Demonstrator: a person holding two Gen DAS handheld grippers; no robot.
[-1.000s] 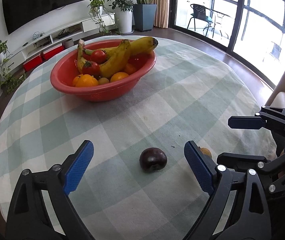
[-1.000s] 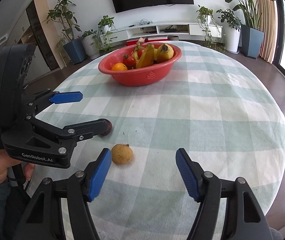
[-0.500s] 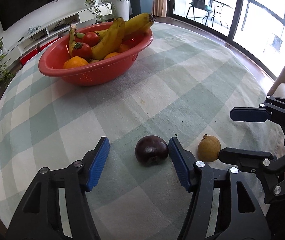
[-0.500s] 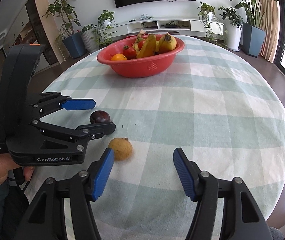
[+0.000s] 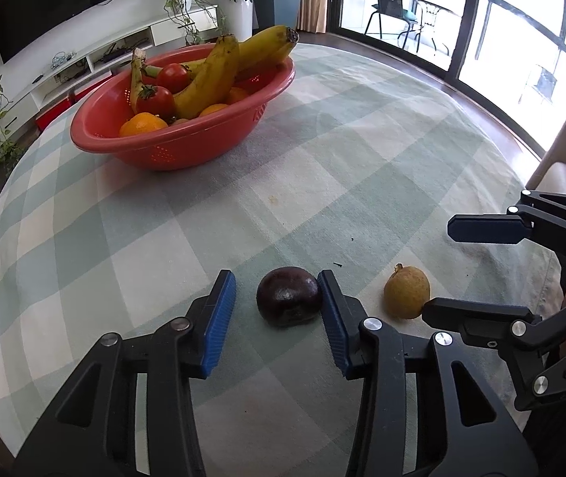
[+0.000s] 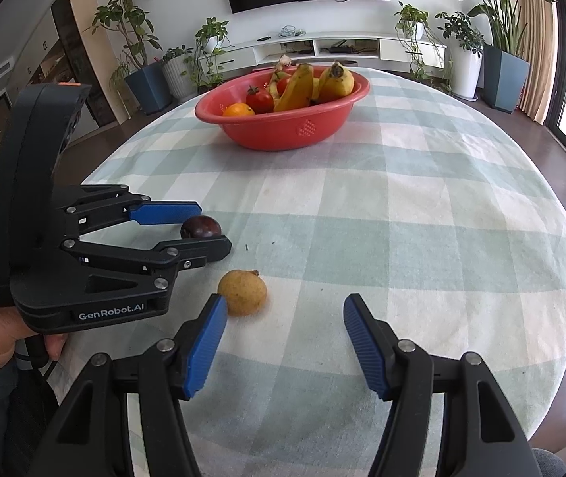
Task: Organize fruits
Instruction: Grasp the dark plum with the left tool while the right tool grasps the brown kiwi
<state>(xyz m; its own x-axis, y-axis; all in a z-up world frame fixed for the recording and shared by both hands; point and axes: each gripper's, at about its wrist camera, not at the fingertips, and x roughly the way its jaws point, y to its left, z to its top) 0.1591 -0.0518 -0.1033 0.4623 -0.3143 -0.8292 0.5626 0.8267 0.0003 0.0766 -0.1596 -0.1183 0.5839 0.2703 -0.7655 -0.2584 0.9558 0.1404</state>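
Note:
A dark purple fruit (image 5: 288, 296) (image 6: 201, 227) lies on the checked tablecloth between the fingers of my left gripper (image 5: 276, 279) (image 6: 210, 230). Its jaws are closing: the right pad (image 5: 332, 318) touches the fruit, while the left pad (image 5: 219, 318) stands a gap away. A yellow-brown fruit (image 5: 406, 296) (image 6: 242, 292) rests just to its right. My right gripper (image 6: 286, 306) (image 5: 441, 270) hangs open over the cloth, and its left fingertip is next to that fruit. The red bowl (image 5: 171, 151) (image 6: 290, 135) of bananas, tomatoes and oranges stands at the far side.
The round table (image 6: 441, 206) has bare cloth between the bowl and the two loose fruits. A beige chair (image 5: 561, 175) stands by its right edge. A person's hand (image 6: 0, 342) holds the left gripper's handle. Plants and a TV shelf lie beyond.
My left gripper's jaws have narrowed from wide apart to close around the dark fruit, and it has edged nearer. The right gripper has kept its place and its width.

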